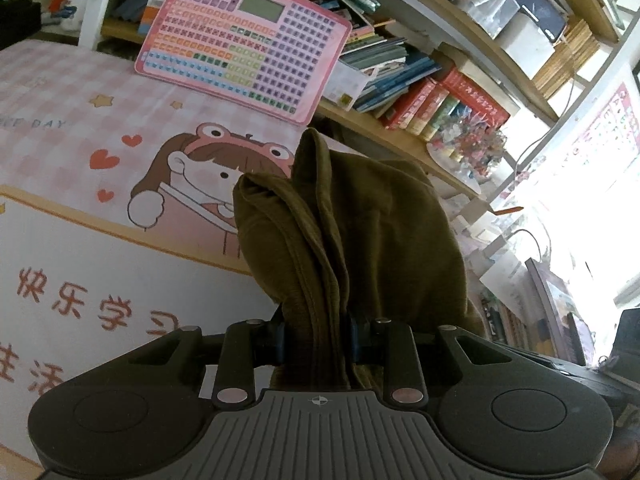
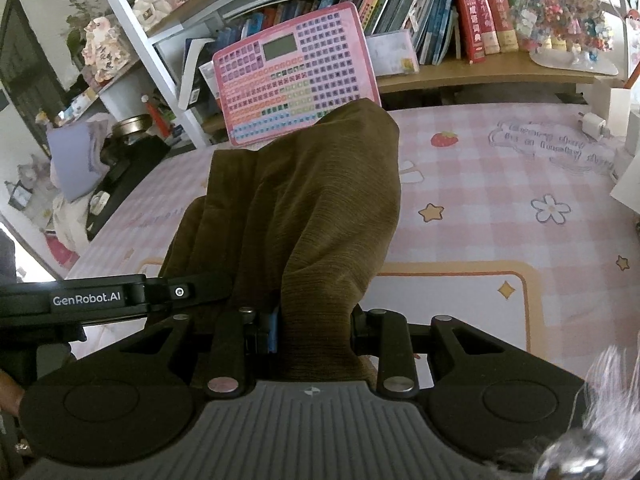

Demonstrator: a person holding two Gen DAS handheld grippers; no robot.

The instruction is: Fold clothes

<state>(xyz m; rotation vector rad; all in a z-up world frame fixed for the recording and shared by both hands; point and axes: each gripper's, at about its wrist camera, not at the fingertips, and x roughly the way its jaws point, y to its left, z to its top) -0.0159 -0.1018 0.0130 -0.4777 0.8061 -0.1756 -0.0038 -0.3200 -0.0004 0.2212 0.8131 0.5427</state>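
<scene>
Soft daylight, blown-out white glare at right edge of left view from a window (image 1: 580, 216), strong fisheye bending of shelves (image 2: 460, 76) and corners, dark vignette at top right of right view, blurred fuzzy object (image 2: 592, 432) bottom right.

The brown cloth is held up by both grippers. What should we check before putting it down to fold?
1. Left hand-held gripper pinching the brown cloth: ok.
2. Right hand-held gripper pinching it too: ok.
3. Cloth smooth: not ok, bunched in folds.
4. Space on the pink checked mat: ok.
5. Pink keyboard toy out of the way: cannot tell, cloth overlaps it.
</scene>
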